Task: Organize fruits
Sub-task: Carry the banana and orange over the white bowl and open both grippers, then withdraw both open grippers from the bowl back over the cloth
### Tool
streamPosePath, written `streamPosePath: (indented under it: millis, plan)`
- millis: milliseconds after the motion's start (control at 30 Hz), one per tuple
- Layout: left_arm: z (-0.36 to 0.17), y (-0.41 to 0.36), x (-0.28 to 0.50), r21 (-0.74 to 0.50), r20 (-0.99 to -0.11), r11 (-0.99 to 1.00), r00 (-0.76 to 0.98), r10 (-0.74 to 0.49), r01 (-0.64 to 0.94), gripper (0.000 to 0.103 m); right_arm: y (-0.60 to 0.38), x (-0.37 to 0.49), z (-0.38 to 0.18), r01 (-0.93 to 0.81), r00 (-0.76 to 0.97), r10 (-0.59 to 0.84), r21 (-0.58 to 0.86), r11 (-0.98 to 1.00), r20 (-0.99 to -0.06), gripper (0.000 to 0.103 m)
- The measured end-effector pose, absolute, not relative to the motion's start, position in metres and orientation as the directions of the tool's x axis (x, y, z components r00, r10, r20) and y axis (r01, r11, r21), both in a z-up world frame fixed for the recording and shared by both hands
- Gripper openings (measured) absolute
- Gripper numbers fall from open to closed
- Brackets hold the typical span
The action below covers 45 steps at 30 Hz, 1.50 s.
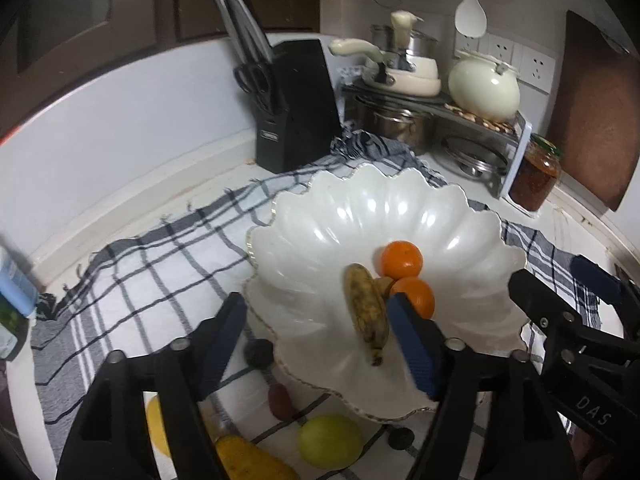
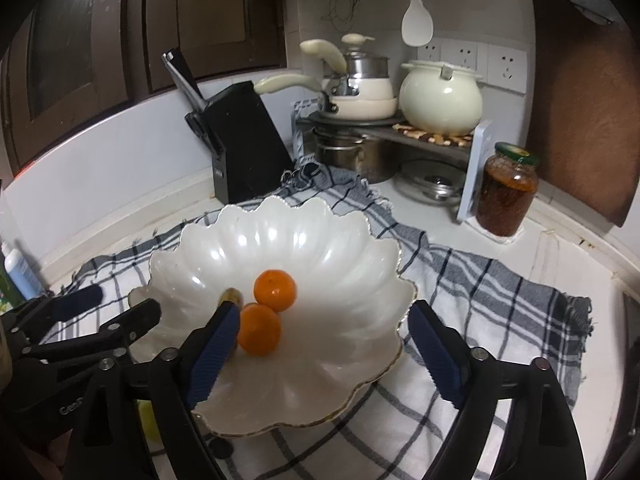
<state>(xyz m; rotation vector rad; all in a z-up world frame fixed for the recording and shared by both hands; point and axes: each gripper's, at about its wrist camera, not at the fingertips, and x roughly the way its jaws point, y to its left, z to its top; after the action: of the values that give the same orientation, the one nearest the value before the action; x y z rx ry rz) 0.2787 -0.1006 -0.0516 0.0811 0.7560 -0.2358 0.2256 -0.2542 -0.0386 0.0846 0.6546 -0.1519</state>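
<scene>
black knife block (image 2: 244, 140) upper centre-left; cream kettle (image 2: 440, 104) on metal rack (image 2: 432, 138) upper right; sauce jar (image 2: 506, 190) right; checked cloth (image 2: 480, 280) across counter; white spoon (image 2: 417, 16) hanging at top.

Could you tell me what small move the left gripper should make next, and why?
Probably draw the left gripper back toward the green fruit on the cloth: its jaws stand open and empty, the banana already lies in the bowl.
</scene>
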Motion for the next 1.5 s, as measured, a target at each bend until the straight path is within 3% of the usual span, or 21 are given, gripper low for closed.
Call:
streamPosePath:
  millis: [300,800,1500]
  plan:
    - [-0.029,-0.082,0.255,0.003,-0.655,0.982,0.742,-0.142,0.191,0.090,-0.246,0.207,-0.018,0.198,0.802,-0.151,0.018,0.980,-0.578,0.098]
    - [-0.005,-0.048,0.208,-0.008,-0.620,0.988,0.774,-0.128,0.157,0.091,-0.212,0.164,0.011,0.177,0.839,-0.158,-0.014,0.984,-0.521,0.098]
    - [-0.019,-0.027,0.182,-0.026,-0.633,0.991,0.766,-0.116,0.128,0.091,-0.191,0.141,0.003,0.152,0.842,-0.139,-0.017,0.988,-0.522,0.098]
